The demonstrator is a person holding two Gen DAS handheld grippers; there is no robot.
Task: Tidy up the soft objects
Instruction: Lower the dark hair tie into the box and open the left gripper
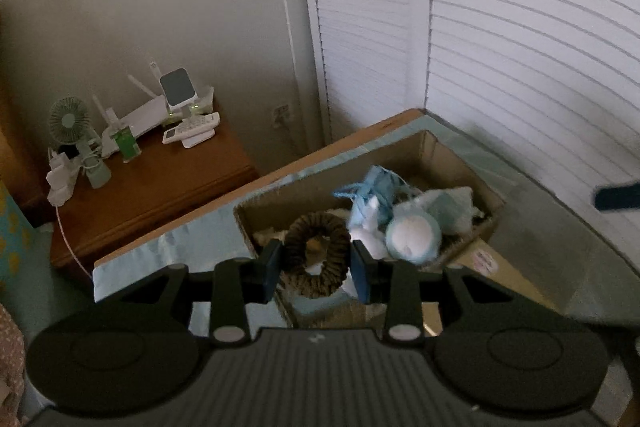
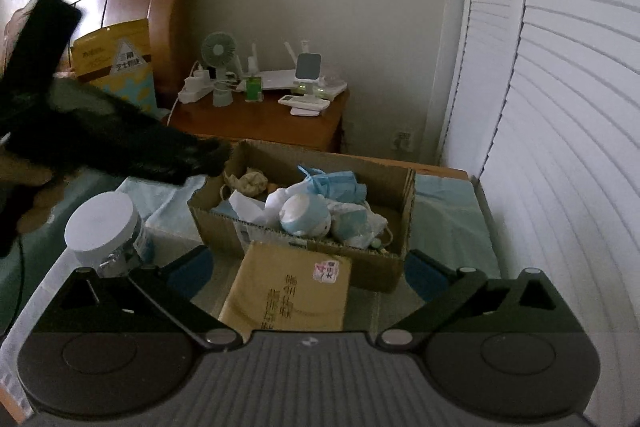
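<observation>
Blues, browns and white in a dim bedroom corner

A dark brown ribbed fabric ring (image 1: pixel 318 254) sits between the left claw (image 1: pixel 318 267) pads, which are navy blue on black arms; the right claw (image 2: pixel 306 273) has the same blue pads. At twelve o'clock of it, the plain brown cardboard box (image 2: pixel 372 263) holds a pale blue-and-white round plush (image 2: pixel 305 215) and light blue cloth (image 2: pixel 338 185). A tan carton (image 2: pixel 288 293) with dark print and a pink-and-white sticker lies at six o'clock of the box. The jar (image 2: pixel 105 227) at nine o'clock has a white lid. The nightstand (image 2: pixel 260 119) is reddish-brown; the fan (image 2: pixel 218 50) on it is pale green.
</observation>
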